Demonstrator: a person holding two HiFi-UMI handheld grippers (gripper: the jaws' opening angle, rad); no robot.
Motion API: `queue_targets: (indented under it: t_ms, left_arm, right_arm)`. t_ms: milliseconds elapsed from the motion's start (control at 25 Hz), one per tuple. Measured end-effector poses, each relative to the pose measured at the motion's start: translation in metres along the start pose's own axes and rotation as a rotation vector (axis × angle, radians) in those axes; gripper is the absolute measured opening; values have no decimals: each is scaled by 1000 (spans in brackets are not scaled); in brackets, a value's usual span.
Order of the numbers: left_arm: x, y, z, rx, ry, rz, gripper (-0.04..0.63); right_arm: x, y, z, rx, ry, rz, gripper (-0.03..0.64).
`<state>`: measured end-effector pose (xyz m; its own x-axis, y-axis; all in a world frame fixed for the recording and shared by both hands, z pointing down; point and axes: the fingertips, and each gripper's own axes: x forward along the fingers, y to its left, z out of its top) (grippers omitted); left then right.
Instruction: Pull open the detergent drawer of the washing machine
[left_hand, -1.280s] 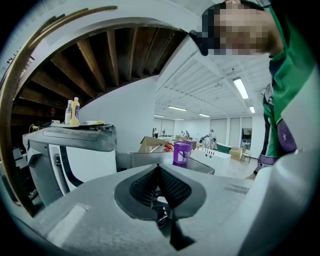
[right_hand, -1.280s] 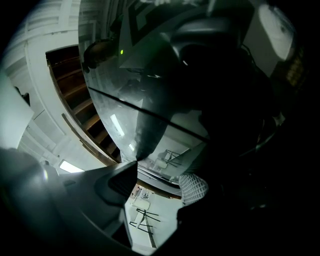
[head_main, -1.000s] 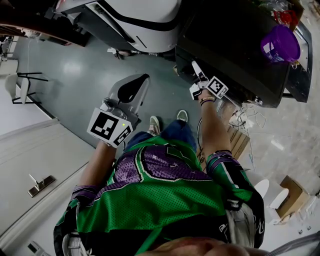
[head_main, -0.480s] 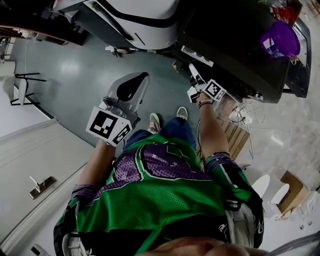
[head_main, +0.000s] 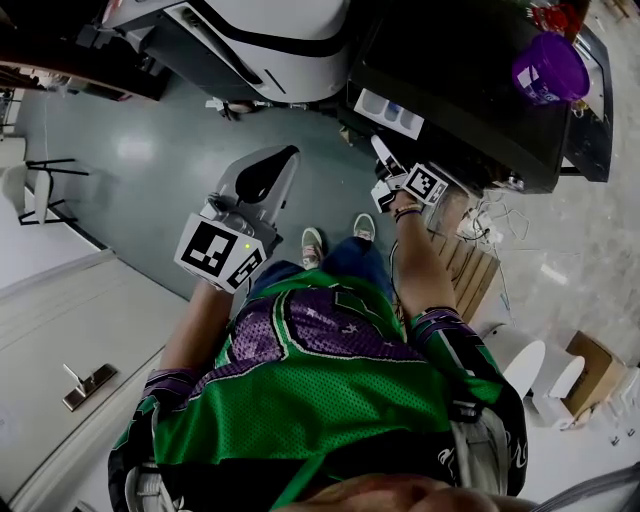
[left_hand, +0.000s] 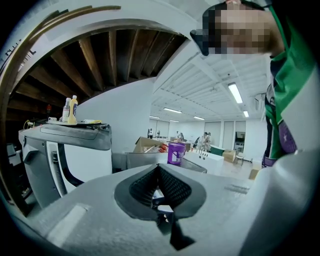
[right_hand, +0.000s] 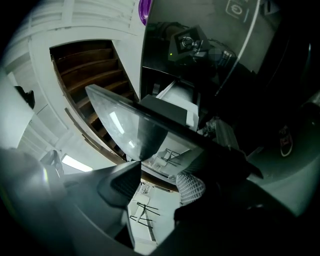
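The black washing machine (head_main: 470, 90) stands at the top right of the head view. Its detergent drawer (head_main: 390, 112) sticks partly out, with white compartments showing. My right gripper (head_main: 381, 152) is at the drawer's front, shut on the front panel. In the right gripper view the glossy drawer front (right_hand: 132, 125) lies across my right gripper (right_hand: 156, 172), with the white drawer body (right_hand: 177, 102) behind it. My left gripper (head_main: 272, 165) hangs over the grey floor, away from the machine. It is shut with nothing in it, as the left gripper view shows at its tips (left_hand: 159, 172).
A purple cup (head_main: 550, 68) stands on top of the washing machine. A white machine (head_main: 270, 40) is to its left. Wooden crates and cables (head_main: 470, 265) lie by my right arm. A white door with a handle (head_main: 85, 385) is at the lower left.
The drawer has slid out of the machine's front, and its white compartments now show. My right gripper has drawn back toward my body with it. The left gripper has stayed put.
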<state>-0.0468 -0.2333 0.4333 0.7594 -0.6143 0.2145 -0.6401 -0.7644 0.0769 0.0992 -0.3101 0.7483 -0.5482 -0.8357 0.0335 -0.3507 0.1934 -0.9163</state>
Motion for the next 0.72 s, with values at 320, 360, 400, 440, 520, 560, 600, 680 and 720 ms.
queue_targets:
  t_ms: [320, 360, 400, 440, 520, 560, 600, 680, 720]
  left_arm:
    - [-19, -3, -5, 7, -6, -69, 17]
    - [-23, -3, -6, 11, -7, -78, 17]
    - [-27, -3, -7, 15, -7, -87, 17]
    - [-31, -3, -9, 19, -7, -95, 17]
    - [-38, -2, -12, 24, -7, -108, 17]
    - [-42, -2, -14, 25, -6, -113, 17]
    - [-45, -2, -15, 25, -6, -120, 17]
    - [-50, -2, -16, 31, -8, -133, 17]
    - [-52, -3, -16, 36, -8, -139, 17]
  right_arm:
    - [-15, 12, -26, -6, -24, -7, 212]
    - [-17, 13, -29, -8, -33, -7, 212]
    - [-18, 15, -31, -9, -42, -8, 212]
    - [-20, 17, -34, -10, -50, -9, 212]
    - [-23, 20, -39, -14, -65, -10, 212]
    - [-25, 22, -42, -15, -71, -10, 212]
    - [-26, 23, -44, -16, -76, -11, 212]
    - [-29, 26, -50, -17, -84, -13, 212]
    - [-31, 27, -53, -17, -86, -13, 212]
